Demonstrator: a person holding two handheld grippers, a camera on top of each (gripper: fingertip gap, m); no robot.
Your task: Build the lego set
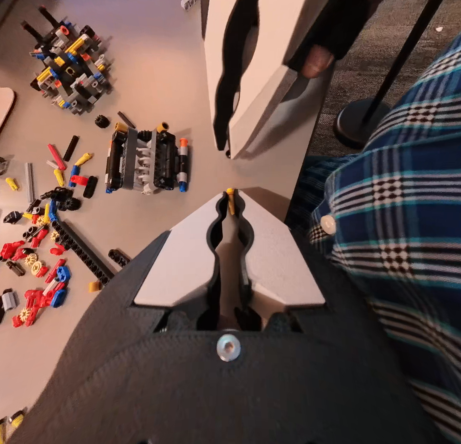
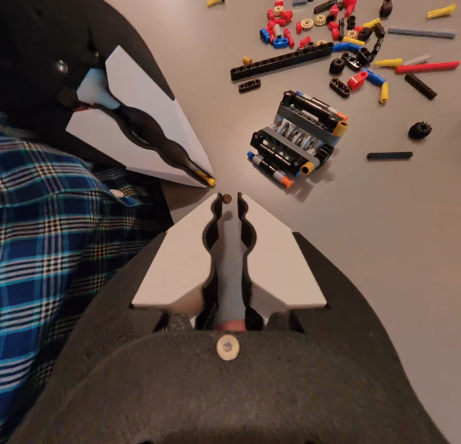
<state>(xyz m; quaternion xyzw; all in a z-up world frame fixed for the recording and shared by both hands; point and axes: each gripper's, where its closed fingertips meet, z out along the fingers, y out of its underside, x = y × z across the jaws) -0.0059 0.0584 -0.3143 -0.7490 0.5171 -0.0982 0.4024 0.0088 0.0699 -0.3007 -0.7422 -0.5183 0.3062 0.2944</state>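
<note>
My left gripper (image 1: 230,195) is shut on a small yellow pin (image 1: 231,201), held above the table's near edge; both show in the right wrist view too, the gripper (image 2: 209,180) and the pin (image 2: 210,181). My right gripper (image 2: 228,197) has its jaws a little apart, tip to tip with the left. A small brown round piece (image 2: 226,198) sits against its left pad; I cannot tell if it is gripped. The right gripper also shows in the left wrist view (image 1: 223,146). A black and grey engine block (image 1: 147,162) (image 2: 299,142) lies on the table beyond both grippers.
A larger multicoloured assembly (image 1: 69,65) stands at the far left. Loose red, yellow, blue and black parts (image 1: 42,232) and a long black beam (image 2: 282,60) are scattered by the block. A person in a plaid shirt (image 1: 386,232) stands at the table's edge. A black stand base (image 1: 359,125) is on the floor. Only a small space, under 4 cm, lies between the two pairs of fingers.
</note>
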